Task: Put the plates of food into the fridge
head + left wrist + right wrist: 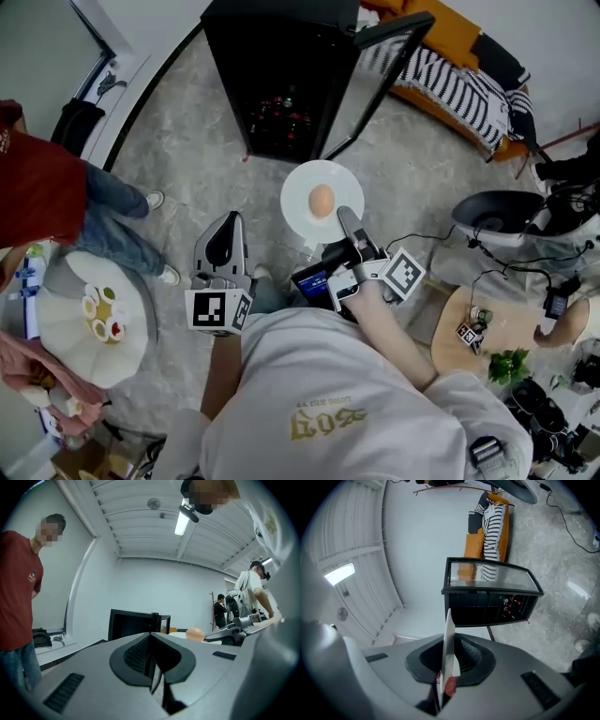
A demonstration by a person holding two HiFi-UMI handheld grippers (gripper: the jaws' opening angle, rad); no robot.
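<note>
On the right gripper, jaws clamped on the near rim of a white plate carrying a brown egg. Held level above the floor, just short of the black fridge with its glass door swung open. On the left gripper, jaws pressed together on nothing, beside the plate. Off to the left, a round white desk.

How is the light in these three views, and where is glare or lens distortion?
Head view: soft, even light, sharp; the inside of the black fridge is dark. Left gripper view: strong fisheye curving, and the ceiling lamp is blown out. Right gripper view: dark corners, a pale sheen on the grey floor, and the round white plate looks soft, edge-on near the lens.
</note>
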